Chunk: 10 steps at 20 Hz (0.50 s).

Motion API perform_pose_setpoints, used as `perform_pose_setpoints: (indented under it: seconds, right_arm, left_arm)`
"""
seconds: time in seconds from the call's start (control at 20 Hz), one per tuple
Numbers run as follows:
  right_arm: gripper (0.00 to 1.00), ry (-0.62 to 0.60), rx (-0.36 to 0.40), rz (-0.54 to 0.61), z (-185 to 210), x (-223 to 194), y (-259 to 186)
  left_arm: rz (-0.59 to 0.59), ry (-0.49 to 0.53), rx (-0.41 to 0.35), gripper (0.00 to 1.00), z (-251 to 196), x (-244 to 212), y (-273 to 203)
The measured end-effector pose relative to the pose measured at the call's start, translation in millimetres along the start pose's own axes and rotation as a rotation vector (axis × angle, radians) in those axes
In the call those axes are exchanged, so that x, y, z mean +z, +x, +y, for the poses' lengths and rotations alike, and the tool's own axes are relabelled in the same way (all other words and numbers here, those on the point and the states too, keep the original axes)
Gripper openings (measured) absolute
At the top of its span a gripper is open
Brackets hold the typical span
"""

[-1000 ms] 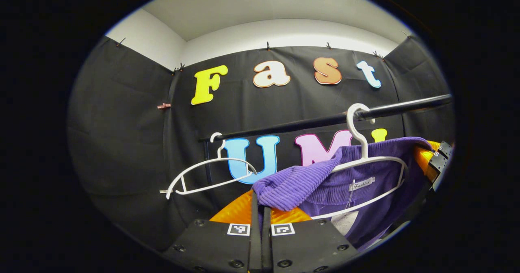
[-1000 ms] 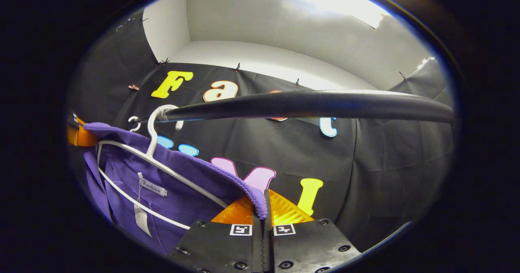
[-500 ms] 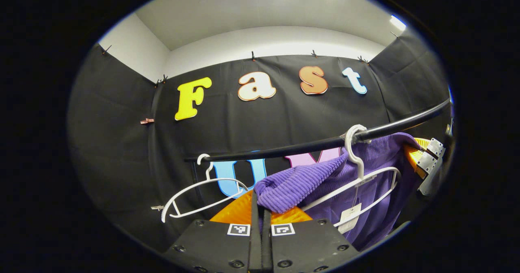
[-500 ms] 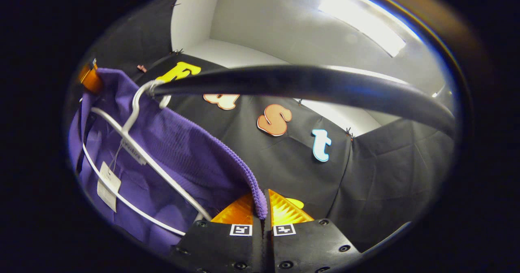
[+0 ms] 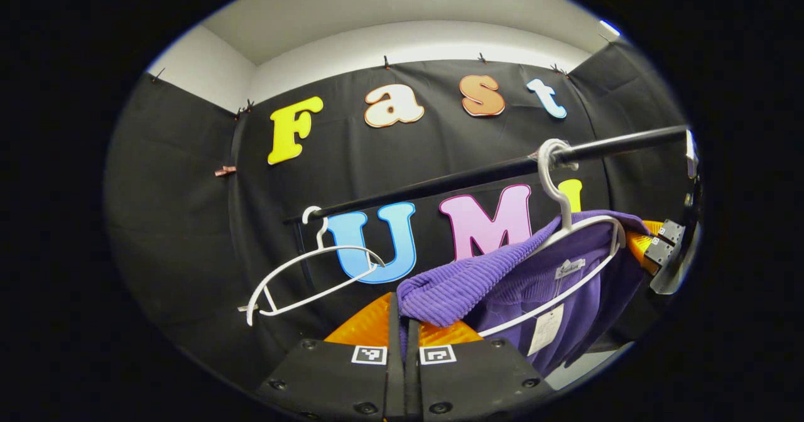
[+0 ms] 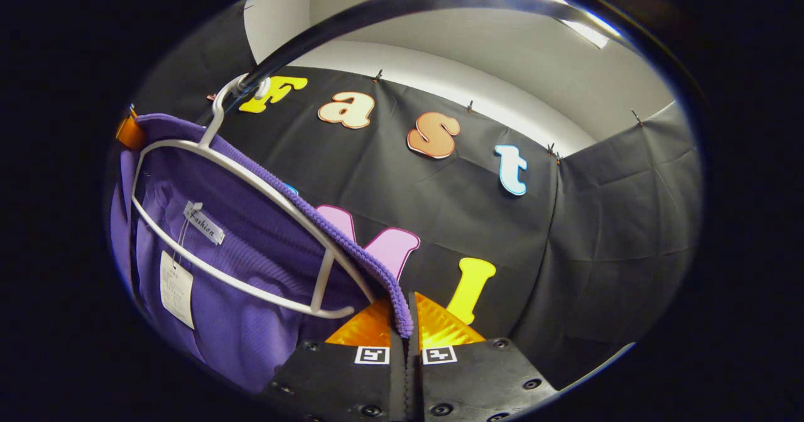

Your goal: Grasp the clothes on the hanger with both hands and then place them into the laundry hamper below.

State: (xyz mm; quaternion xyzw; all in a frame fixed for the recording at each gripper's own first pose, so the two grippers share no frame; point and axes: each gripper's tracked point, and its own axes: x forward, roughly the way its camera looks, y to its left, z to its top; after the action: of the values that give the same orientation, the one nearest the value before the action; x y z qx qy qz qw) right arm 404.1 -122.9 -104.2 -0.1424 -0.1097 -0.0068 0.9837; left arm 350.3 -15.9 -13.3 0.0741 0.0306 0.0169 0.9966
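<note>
A purple ribbed knit garment (image 5: pixel 534 277) hangs on a white hanger (image 5: pixel 584 265) whose hook sits over the black rail (image 5: pixel 477 177). My left gripper (image 5: pixel 403 321) is shut on a bunched fold of the garment's near shoulder. In the right gripper view the same purple garment (image 6: pixel 251 271) drapes over the white hanger (image 6: pixel 251 183), and my right gripper (image 6: pixel 407 321) is shut on the ribbed edge of its other shoulder. The right gripper (image 5: pixel 659 249) also appears at the far right of the left gripper view, beside the garment. White tags hang inside the collar.
A second white hanger (image 5: pixel 308 274), bare, hangs from the rail to the left of the garment. The black rail (image 6: pixel 389 7) arcs close overhead in the right gripper view. The black cloth wall stands behind everything.
Both grippers have dropped relative to the rail, which now sits higher in both views. The garment's shoulders are pulled lower over the hanger. Both grips are unchanged.
</note>
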Motion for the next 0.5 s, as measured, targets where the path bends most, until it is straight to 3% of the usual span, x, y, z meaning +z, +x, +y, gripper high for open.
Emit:
perform_pose_setpoints:
  seconds: [0.2, 0.4, 0.5]
  right_arm:
    - [0.04, -0.077, -0.012, -0.017, 1, -14, 9]
    - [0.05, -0.004, -0.011, -0.033, 7, -20, -2]
    - [0.04, 0.053, 0.024, -0.014, 13, -22, 4]
  left_arm:
    - [0.001, 0.056, -0.003, 0.05, -1, -8, -1]
    - [-0.049, 0.068, 0.013, 0.05, 0, -10, -12]
    - [-0.058, 0.053, 0.017, 0.05, 4, -3, -11]
